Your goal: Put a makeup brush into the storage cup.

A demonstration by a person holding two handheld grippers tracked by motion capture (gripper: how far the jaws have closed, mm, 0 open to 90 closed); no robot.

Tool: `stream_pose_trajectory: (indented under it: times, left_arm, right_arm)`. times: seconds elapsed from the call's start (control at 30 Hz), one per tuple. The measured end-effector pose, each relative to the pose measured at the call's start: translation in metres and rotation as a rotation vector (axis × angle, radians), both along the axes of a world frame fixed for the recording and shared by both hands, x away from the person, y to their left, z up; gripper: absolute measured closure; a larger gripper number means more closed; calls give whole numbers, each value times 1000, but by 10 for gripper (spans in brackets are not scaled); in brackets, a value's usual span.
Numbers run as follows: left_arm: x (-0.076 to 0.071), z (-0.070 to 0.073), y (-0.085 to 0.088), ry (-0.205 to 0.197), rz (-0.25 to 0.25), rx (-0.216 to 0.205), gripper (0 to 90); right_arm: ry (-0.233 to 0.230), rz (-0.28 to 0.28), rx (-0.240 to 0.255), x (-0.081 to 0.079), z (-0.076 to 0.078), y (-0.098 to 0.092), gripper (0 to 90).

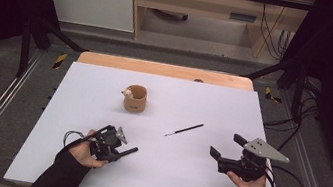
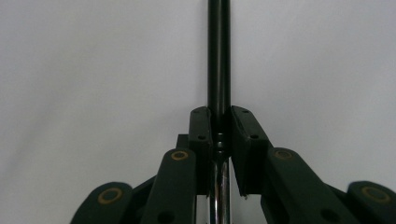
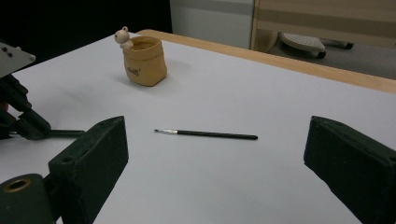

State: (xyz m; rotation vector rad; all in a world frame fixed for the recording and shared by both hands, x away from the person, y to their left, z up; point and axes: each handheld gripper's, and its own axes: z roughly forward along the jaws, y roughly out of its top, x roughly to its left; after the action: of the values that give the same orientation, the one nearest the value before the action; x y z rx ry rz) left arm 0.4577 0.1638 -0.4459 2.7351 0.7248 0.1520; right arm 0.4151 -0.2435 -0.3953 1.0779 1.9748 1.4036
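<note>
L gripper (image 2: 218, 140): clamped on black brush (image 2: 218, 56); I judge pickup done.
R gripper (image 3: 215, 154): jaws apart.
Next: I'd carry it to the pot (image 1: 135, 98).

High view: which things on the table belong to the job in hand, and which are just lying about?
In the job:
- black brush, clamped in the left gripper
- second brush, lying ahead of the open right gripper
- tan pot, the likely holder

Lying about:
- cables beyond the table
- wooden furniture
</note>
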Motion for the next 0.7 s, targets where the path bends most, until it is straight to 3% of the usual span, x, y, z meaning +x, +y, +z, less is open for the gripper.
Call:
stream_pose_trajectory:
  times: [0.1,0.3,0.7]
  left_arm:
    - [0,2,2,-18,-6,6,783]
    - [-5,12,6,-46,-19,-33,784]
    - [-15,40,11,-104,-49,-205,784]
  right_arm:
    - [2,1,-2,0,0,0,68]
    - [3,2,-5,0,0,1,68]
    - [-1,12,-19,-1,2,3,67]
